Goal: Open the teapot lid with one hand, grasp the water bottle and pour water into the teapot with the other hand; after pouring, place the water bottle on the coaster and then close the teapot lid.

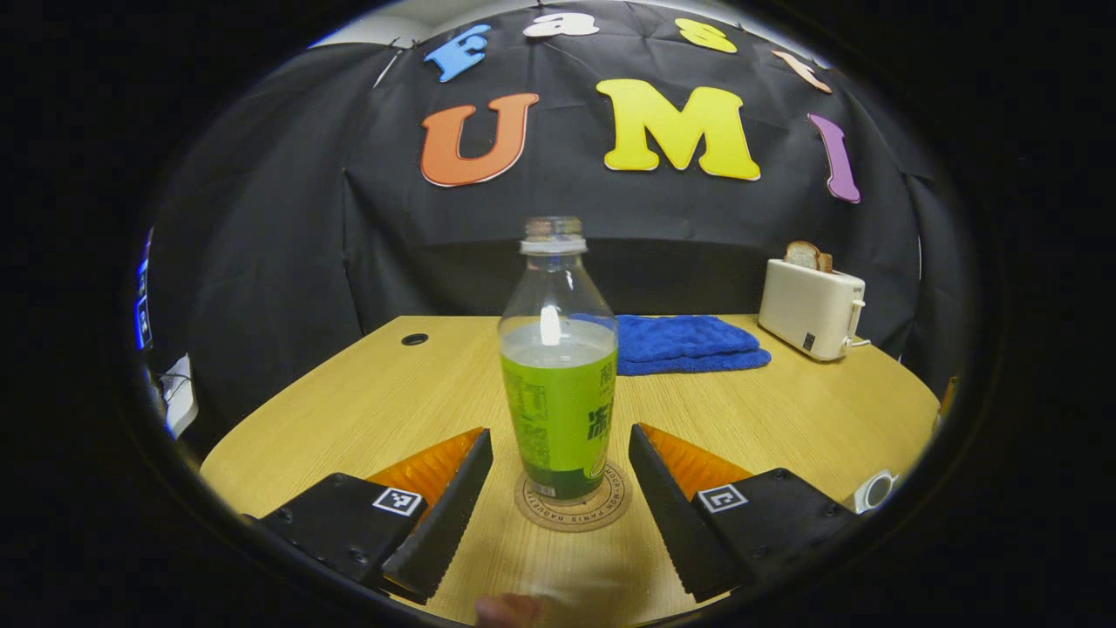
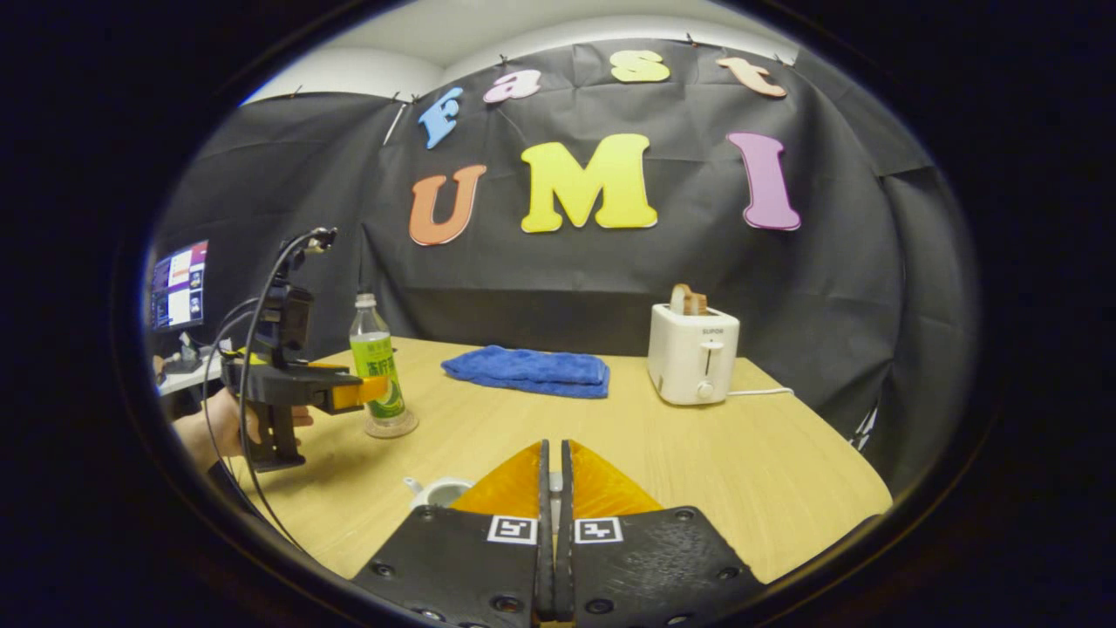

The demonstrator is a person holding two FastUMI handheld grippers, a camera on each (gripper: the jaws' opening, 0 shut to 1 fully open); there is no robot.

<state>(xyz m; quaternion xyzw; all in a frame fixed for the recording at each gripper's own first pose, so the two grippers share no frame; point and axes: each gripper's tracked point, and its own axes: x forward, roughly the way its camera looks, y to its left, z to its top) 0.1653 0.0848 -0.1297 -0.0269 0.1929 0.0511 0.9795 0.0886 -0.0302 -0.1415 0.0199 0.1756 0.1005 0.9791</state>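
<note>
The water bottle stands upright on the coaster on the tabletop, uncapped and about half full; between the left gripper fingers, which are apart; likely light, smooth, squeezable, so grip the labelled body; the right gripper is together, on what I cannot tell.

We count one bottle on one coaster between the left claw's fingers. Beyond it lie one blue towel and, to the right, one toaster with one bread slice. One teapot sits just left of the right claw.
</note>
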